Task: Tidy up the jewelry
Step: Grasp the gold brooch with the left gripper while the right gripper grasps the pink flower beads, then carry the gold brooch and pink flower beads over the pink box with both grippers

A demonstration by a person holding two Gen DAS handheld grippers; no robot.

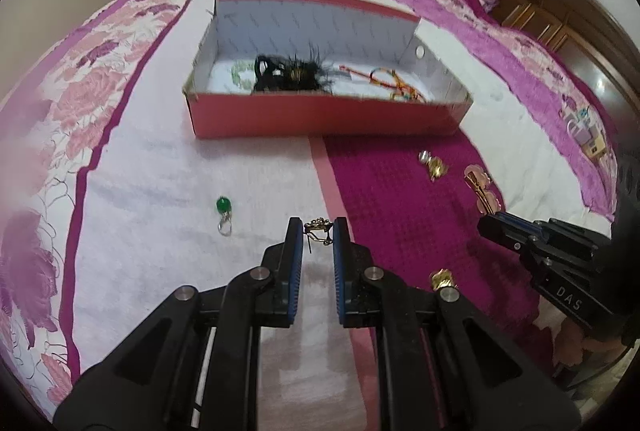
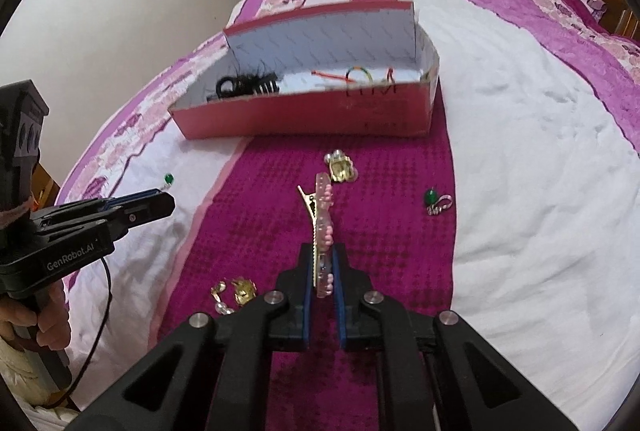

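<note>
Above the bed's near edge, both grippers are clenching jewelry, the left gripper barely pinching an earring, the right gripper gripping a clip end-on, risking drops short of the box.

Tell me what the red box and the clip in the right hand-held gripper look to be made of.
Red box: thin cardboard, matte red outside, white printed lining, with folded walls. Hair clip in the right hand-held gripper: gold-toned metal, probably, with toothed jaw, carrying a clear pinkish strip with pink beads, likely plastic.
</note>
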